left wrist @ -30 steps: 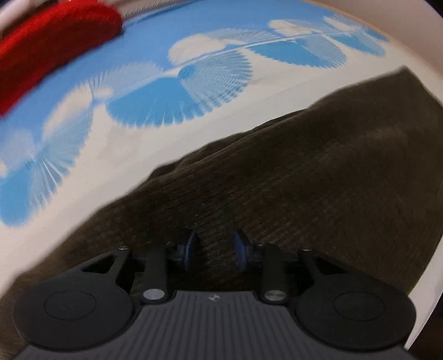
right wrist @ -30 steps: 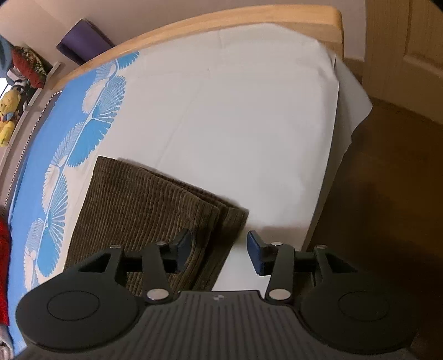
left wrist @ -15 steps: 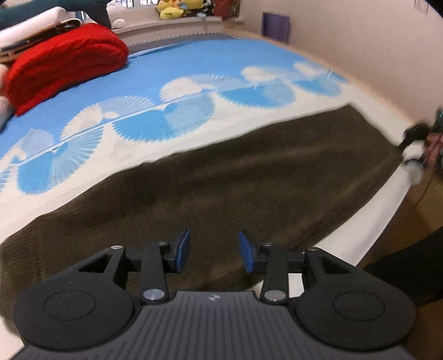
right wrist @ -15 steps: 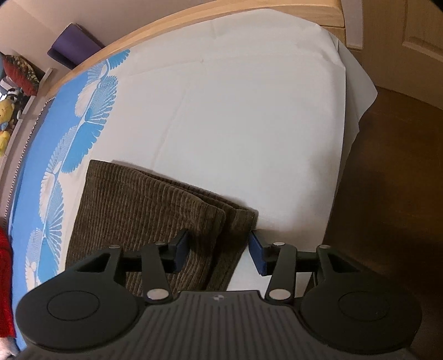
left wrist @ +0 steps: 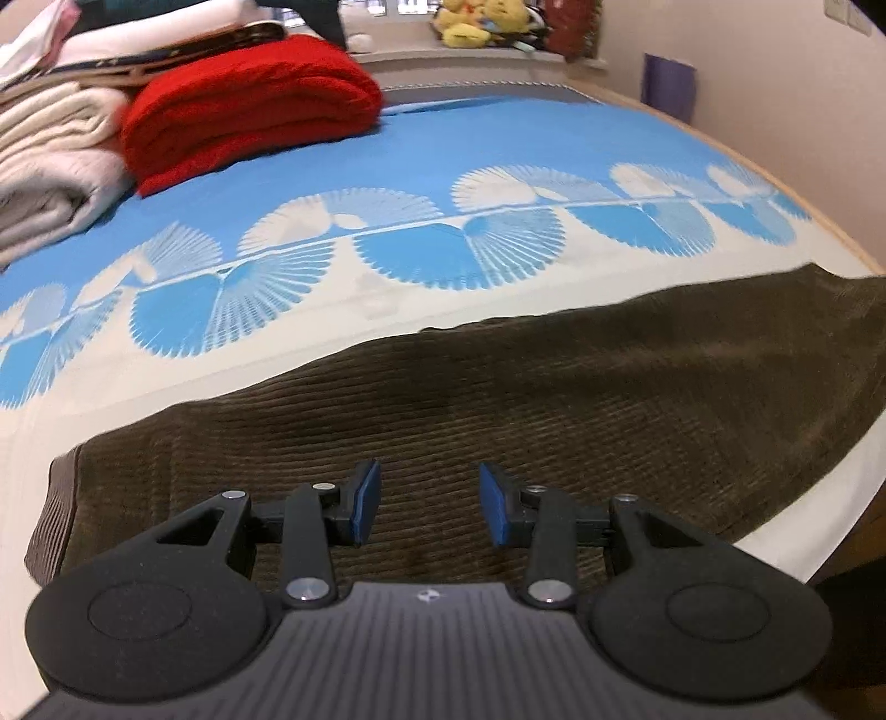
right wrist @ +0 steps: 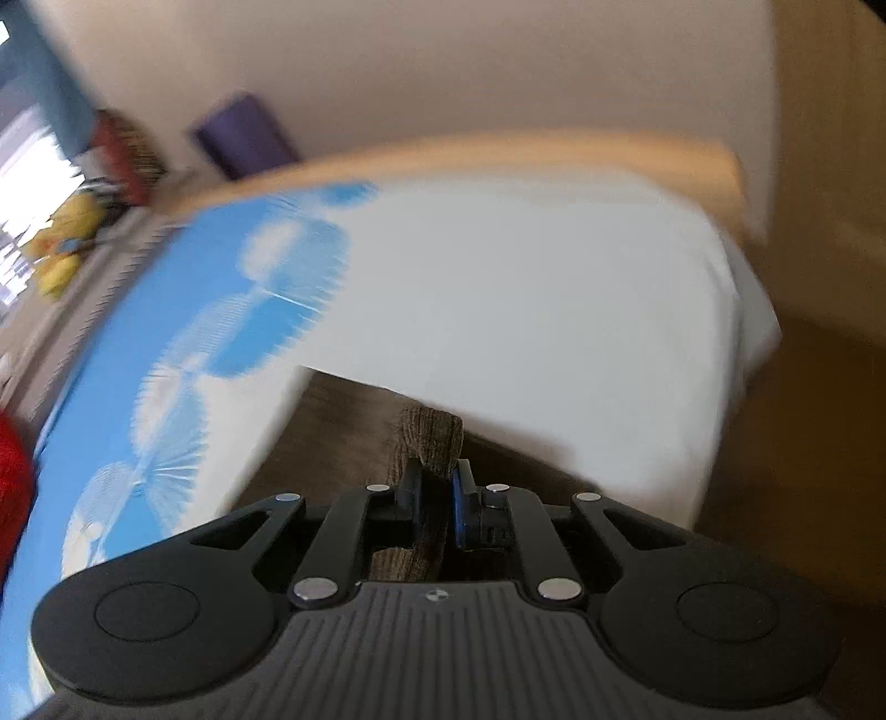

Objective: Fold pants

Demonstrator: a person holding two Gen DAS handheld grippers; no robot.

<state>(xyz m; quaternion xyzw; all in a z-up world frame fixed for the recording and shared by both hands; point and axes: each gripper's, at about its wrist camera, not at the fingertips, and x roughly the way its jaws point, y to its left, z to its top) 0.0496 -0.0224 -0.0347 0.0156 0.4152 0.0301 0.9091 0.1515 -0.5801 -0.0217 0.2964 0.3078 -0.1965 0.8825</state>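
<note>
Dark brown corduroy pants lie flat across the near edge of the bed, with the waistband at the left. My left gripper hovers above them, open, with nothing between its blue pads. In the blurred right wrist view, my right gripper has its jaws closing, and the pads pinch a raised fold of the pants at their end. The rest of the pants trails down onto the white sheet.
A blue and white fan-patterned sheet covers the bed. A folded red blanket and cream blankets are stacked at the far left. Plush toys sit on a ledge behind. The wooden bed frame and brown floor lie to the right.
The left gripper rose and drew back from the pants, its jaws a little wider. The right jaws closed on the pants' end and lifted it, tilting the view upward.
</note>
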